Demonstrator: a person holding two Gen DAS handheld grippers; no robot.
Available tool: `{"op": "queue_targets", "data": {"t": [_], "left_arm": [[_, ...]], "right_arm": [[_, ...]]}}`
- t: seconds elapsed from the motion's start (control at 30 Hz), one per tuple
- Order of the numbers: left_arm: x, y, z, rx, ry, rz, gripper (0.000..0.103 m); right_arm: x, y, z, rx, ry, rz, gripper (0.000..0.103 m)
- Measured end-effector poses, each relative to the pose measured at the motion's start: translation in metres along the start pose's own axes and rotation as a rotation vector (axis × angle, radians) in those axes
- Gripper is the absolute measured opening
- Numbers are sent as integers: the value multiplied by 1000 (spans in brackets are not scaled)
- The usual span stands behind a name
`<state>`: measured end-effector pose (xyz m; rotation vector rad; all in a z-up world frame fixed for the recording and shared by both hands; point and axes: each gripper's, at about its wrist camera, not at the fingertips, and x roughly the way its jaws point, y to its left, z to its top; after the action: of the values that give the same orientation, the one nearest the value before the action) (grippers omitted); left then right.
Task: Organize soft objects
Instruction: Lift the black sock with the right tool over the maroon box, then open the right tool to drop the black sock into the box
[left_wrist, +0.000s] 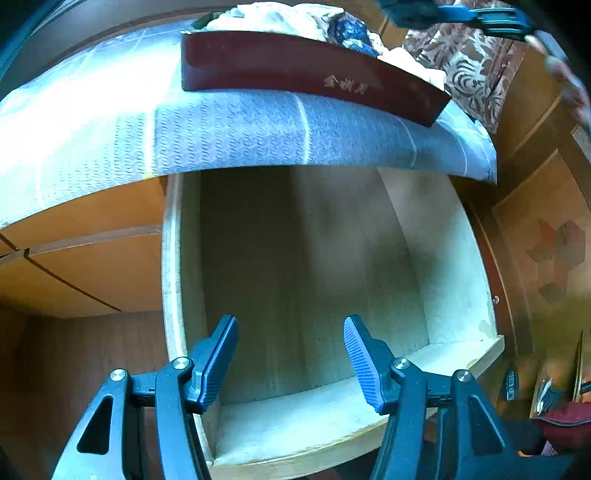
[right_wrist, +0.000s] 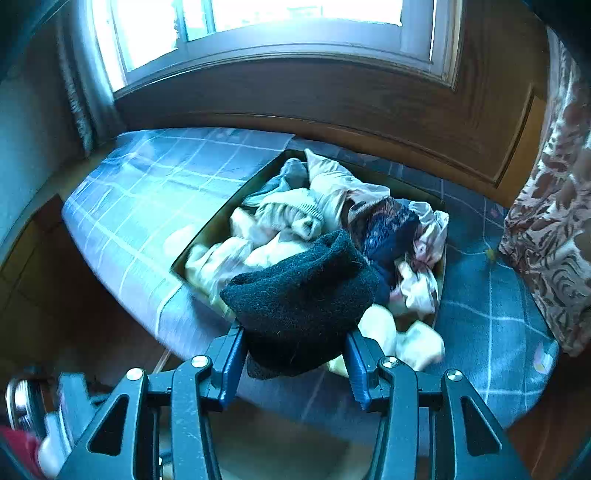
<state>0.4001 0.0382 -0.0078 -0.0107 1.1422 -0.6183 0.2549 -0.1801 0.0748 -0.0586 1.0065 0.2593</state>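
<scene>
Left wrist view: the left gripper (left_wrist: 290, 360) occupies the lower centre of the frame, its jaws standing apart with nothing between them. Behind the jaws, filling the centre, lies an open pale wooden drawer (left_wrist: 454, 266) whose interior shows only bare boards. Across the upper half runs the edge of a bed covered by a blue patterned sheet (left_wrist: 236, 136). On the sheet, at upper centre, sits a dark red box (left_wrist: 295, 70) with gold lettering on its side; pale and dark clothes (left_wrist: 280, 16) rise above its rim. A brown floral curtain (left_wrist: 469, 70) hangs at the upper right.

Right wrist view: the right gripper (right_wrist: 295, 360) sits at lower centre, its jaws closed on a dark fuzzy cloth (right_wrist: 303, 295), which bulges upward between and above the blue pads. Beyond the cloth, at centre frame, the box (right_wrist: 207, 236) appears from above, heaped with crumpled cream, pink and dark blue clothes (right_wrist: 332, 206), some spilling over its near edge at lower right. The box rests on the blue checked sheet (right_wrist: 155, 192). A window (right_wrist: 258, 22) spans the top, above brown wood panelling (right_wrist: 332, 99).
</scene>
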Motion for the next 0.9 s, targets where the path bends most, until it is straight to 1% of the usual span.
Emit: {"op": "queue_targets", "data": {"t": [0.1,0.3,0.4,0.53,0.67,0.77,0.8,0.9], "left_arm": [[-9,3,2,-13,-18,5,60],[-20,11,-2,-50,-36,13,60],[-25,16,-1,-70,-43,16,60],[-26,13,0,-84,-53,21,60],[-26,11,4,-94,-61,11,60],[-29,11,7,-93,-65,5,60],[-31,11,8,-91,-69,5,60],[-35,9,13,-79,-87,5,60]], "right_arm": [[22,0,12,-3,58,-9,49],[58,0,16,-13,203,-11,50],[74,-5,17,25,272,0,50],[91,-15,14,96,332,19,52],[100,-20,8,137,340,37,57],[91,-23,4,160,304,62,63],[85,-25,3,167,285,61,66],[48,-35,-3,208,164,56,74]]}}
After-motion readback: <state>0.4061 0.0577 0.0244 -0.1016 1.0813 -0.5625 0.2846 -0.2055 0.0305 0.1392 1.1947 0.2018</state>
